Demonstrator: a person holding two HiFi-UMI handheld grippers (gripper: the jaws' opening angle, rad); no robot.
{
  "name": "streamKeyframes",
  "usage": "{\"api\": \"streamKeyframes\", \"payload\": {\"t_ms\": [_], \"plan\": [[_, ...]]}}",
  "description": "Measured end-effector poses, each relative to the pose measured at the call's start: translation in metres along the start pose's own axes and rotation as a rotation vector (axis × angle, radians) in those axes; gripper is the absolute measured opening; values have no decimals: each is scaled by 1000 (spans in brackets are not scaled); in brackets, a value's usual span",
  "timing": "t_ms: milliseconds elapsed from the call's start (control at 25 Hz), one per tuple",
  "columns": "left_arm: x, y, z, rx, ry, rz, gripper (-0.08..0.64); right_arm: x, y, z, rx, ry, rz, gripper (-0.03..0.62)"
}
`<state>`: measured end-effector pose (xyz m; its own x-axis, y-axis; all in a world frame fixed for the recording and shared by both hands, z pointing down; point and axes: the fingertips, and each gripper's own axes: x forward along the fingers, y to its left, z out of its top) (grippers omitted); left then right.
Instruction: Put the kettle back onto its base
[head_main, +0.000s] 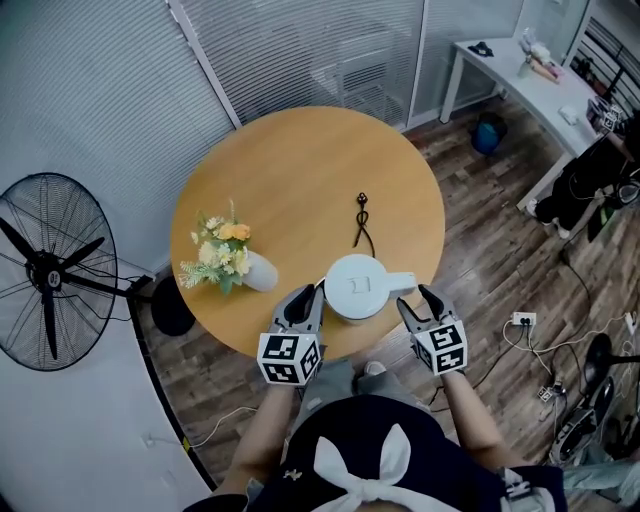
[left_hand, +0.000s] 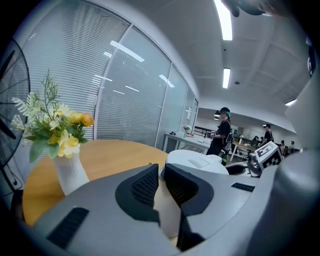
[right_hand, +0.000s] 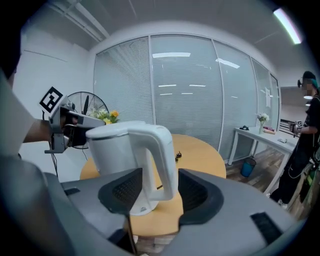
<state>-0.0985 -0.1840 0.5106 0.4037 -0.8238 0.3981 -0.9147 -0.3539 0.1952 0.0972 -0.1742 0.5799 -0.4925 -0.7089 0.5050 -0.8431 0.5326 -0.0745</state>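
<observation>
On the round desk (head_main: 300, 170), at its near edge: kettle (head_main: 355, 285), upright, lid shut, spout side away from the person. Seen under it from the right gripper view: white base (right_hand: 144, 209), flat on the wood, with the kettle's foot apparently seated squarely in it, no tilt showing. Judged as placed, or all but placed; cannot confirm from these views that it has dropped fully home. Left to do, by that reading: draw the right hand-held gripper (head_main: 418, 300) clear without nudging the kettle.

Right hand-held gripper: spread wide, one jaw on each side of the handle (right_hand: 162, 150), with daylight visible between the pads and the plastic. Grips nothing.

Left hand-held gripper (head_main: 308, 298): just beside the kettle's left flank, apart from it as far as can be seen. Jaws nearly together, only a narrow slit between them, with bare desk showing through. Carries nothing.
</observation>
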Motion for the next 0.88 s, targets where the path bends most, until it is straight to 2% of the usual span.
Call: {"api": "streamKeyframes", "payload": {"t_ms": [320, 480, 760, 880], "plan": [[-11, -10, 20, 55, -30, -4, 58, -35, 9, 62, -26, -195, -2, 210], [-15, -24, 32, 96, -46, -16, 58, -41, 19, 92, -21, -270, 26, 158], [-23, -46, 47, 123, -79, -41, 38, -40, 38, 115, -44, -297, 45, 55], [-28, -53, 52, 124, -99, -53, 31, -40, 46, 118, -55, -300, 61, 38]]}}
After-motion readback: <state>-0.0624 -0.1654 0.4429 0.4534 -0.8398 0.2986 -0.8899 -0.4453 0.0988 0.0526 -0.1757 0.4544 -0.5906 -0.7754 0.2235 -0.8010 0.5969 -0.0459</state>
